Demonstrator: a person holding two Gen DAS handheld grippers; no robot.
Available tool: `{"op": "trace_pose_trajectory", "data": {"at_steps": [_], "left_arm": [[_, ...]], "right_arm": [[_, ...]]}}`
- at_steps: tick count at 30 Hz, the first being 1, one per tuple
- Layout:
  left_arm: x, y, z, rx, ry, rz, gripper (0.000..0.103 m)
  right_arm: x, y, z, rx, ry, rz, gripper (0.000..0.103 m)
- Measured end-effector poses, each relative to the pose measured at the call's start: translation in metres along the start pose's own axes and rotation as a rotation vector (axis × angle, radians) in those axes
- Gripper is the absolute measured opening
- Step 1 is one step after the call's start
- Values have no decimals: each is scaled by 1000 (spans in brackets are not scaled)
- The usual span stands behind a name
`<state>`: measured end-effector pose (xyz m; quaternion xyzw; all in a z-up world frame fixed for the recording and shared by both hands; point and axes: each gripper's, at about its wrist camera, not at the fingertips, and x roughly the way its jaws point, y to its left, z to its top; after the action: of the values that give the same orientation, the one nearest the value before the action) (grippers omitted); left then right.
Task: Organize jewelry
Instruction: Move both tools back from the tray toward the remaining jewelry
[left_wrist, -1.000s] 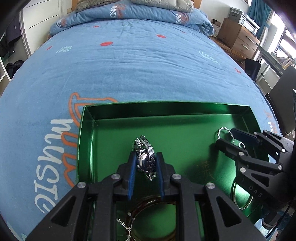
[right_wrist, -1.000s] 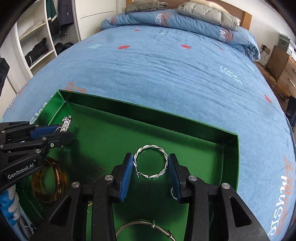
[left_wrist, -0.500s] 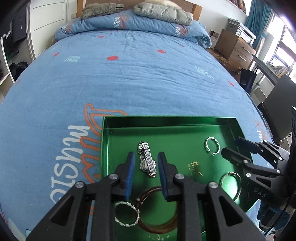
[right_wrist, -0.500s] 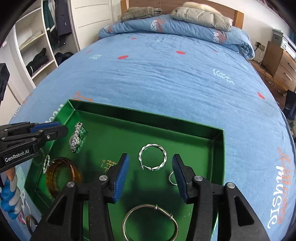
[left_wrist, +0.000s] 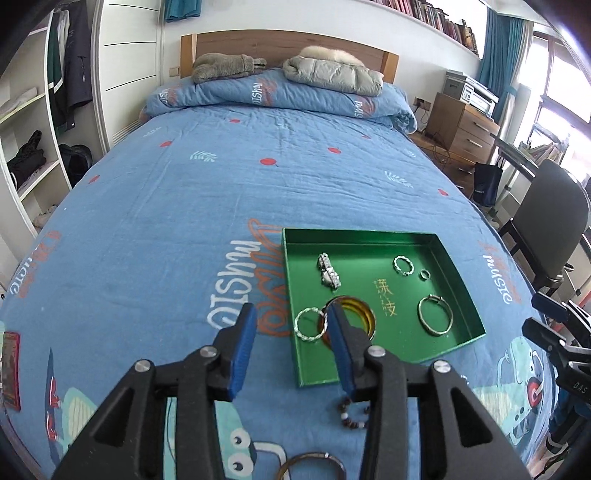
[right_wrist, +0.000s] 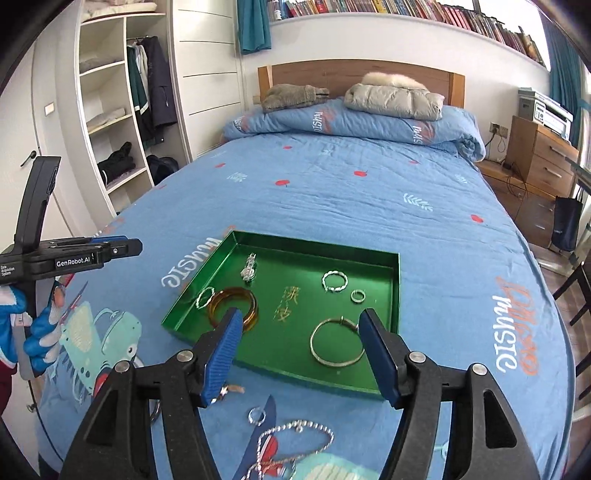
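Left wrist: your left gripper (left_wrist: 291, 341) hangs agape and empty above the bed (left_wrist: 221, 177); the green tray (left_wrist: 460, 275) already carries a watch (left_wrist: 328, 271). A beaded bracelet (left_wrist: 352, 413) waits outside, probably your next pick.

Right wrist: your right gripper (right_wrist: 299, 354) is spread, empty. Drop toward the silver chain (right_wrist: 295, 434) near the tray.

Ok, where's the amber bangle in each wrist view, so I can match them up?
Left wrist: amber bangle in the green tray's near-left part, partly behind the left gripper's right finger.
Right wrist: amber bangle near the tray's left wall.
Shared landmark: gold characters right of it in both.
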<state>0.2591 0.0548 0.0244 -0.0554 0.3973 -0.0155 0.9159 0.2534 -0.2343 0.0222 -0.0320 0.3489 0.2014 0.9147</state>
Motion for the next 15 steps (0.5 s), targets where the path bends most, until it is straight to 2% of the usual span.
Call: {"op": "trace_pose_trajectory", "data": {"at_steps": [8, 15], "left_arm": [[-61, 36, -52, -52, -36, 24, 42], [-109, 33, -99, -69, -82, 70, 42]], "right_arm": [[-57, 8, -63, 64, -14, -39, 65], [-96, 30, -95, 97, -43, -29, 65]]}}
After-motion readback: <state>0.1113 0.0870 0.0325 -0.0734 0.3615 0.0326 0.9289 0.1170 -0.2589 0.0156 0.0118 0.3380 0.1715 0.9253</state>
